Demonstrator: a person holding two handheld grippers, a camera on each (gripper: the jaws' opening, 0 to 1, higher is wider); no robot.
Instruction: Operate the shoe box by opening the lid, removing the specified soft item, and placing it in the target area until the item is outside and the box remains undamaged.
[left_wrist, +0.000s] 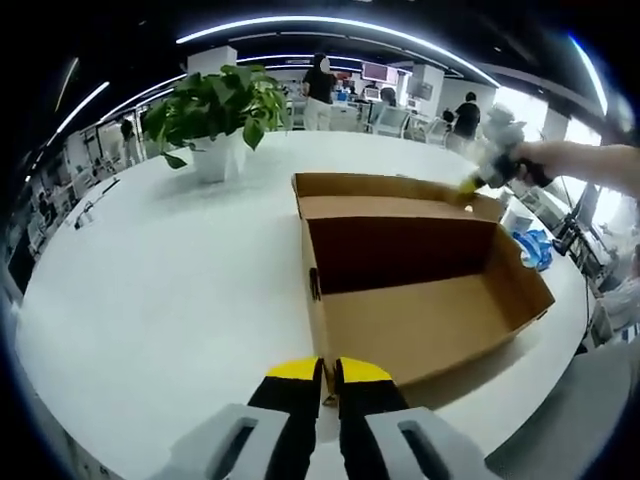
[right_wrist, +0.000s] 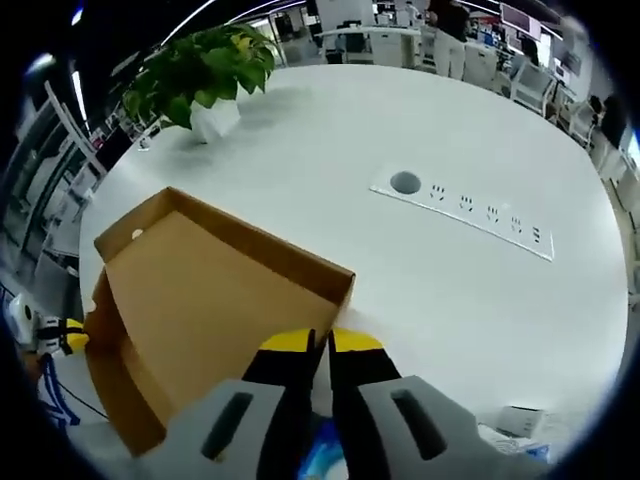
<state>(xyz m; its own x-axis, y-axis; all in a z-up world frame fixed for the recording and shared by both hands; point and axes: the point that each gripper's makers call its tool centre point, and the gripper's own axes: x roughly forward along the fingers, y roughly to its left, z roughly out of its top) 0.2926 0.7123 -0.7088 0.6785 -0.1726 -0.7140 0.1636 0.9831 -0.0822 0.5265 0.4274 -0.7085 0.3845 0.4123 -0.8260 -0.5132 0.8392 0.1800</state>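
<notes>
Our left tool (left_wrist: 328, 372) sits pinched onto the near wall of the box (left_wrist: 420, 300), which lies open on the white surface (left_wrist: 150, 290). Our right tool (right_wrist: 320, 345), jaws together, seems to hold something blue, likely the soft item (right_wrist: 320, 455). Next, set it down outside.

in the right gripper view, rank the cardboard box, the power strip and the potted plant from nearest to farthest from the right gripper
1. Cardboard box, at the right gripper tips, spreading left.
2. Power strip, set into the table beyond, to the right.
3. Potted plant, far side, upper left.
</notes>
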